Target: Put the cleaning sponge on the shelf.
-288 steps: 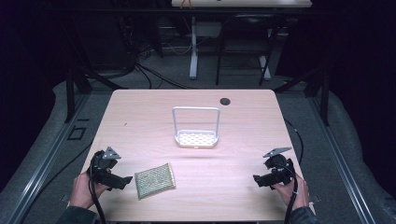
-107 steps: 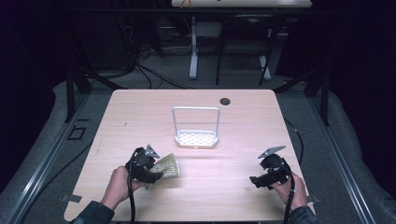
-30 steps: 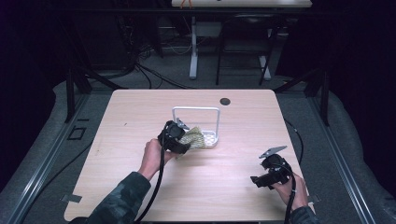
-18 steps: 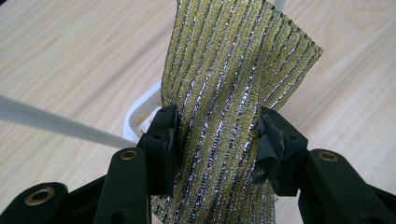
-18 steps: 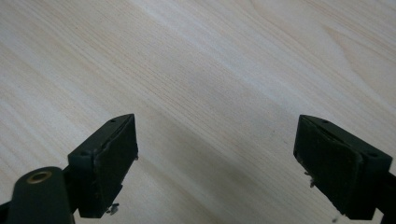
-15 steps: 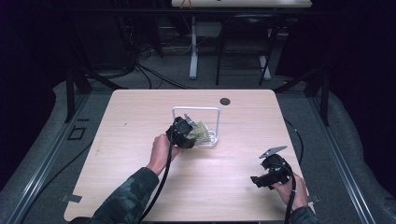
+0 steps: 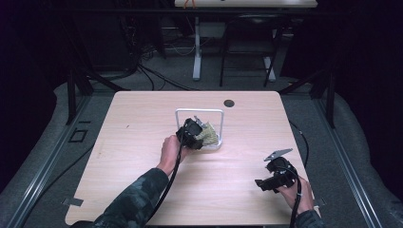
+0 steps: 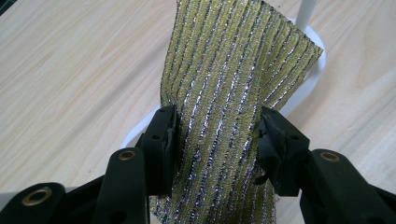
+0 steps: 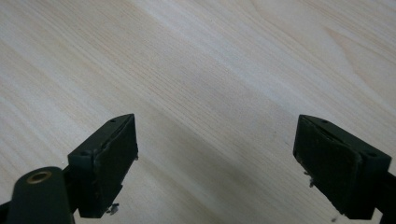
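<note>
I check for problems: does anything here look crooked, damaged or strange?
Only the gold striped sponge pad: the left tool squeezes it, so it bows and stands tilted over the white rack. Nothing looks spilled or broken.

Colours and patterns. Table (image 7: 142, 142): pale wood with fine, straight grain, shown close up in both gripper views. Cloth pad (image 8: 224, 93): ribbed weave in lengthwise stripes of yellow-gold, edged by thin silver and dark threads that glitter. Rack (image 7: 216, 145): plain white, base and arched frame alike. Left gripper (image 8: 215, 133) and right gripper (image 9: 215, 154): matt black jaws with small brass-coloured rivets at the joints; the right one carries a grey plate on top. Sleeve (image 7: 138, 199): dark mottled camouflage pattern. Small round disc (image 7: 229, 102) near the table's far edge: black. Floor around the table: grey.
</note>
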A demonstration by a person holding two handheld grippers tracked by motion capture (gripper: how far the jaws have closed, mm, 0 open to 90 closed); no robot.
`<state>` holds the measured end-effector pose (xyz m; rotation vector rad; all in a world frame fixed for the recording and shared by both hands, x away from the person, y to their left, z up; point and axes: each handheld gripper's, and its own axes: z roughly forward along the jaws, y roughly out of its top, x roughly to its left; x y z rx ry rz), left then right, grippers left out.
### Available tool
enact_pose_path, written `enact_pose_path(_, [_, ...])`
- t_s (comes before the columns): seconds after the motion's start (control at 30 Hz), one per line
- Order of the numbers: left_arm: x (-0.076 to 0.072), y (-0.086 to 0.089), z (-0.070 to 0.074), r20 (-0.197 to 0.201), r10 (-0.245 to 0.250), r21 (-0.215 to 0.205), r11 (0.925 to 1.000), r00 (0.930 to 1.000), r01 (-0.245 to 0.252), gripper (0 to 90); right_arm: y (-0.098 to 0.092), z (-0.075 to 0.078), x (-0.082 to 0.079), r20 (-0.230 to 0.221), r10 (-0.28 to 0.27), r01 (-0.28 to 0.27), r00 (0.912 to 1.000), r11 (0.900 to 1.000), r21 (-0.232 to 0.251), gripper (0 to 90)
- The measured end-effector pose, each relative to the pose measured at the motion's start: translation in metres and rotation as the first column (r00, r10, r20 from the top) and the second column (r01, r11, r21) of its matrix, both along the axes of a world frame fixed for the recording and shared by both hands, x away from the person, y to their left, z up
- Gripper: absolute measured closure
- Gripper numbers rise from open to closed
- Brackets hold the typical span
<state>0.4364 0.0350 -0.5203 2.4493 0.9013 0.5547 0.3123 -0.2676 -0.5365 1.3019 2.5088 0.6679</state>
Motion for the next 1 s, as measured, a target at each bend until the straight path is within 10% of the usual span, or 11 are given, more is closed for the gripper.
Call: enact_pose_path(1.0, [0.008,-0.010,-0.016,-0.007,0.037,0.003,0.9993,0.9993,-0.037,32.3,0.001,-0.001,0.000,-0.007,0.014,-0.014,0.9999,1.000,0.010,13.3])
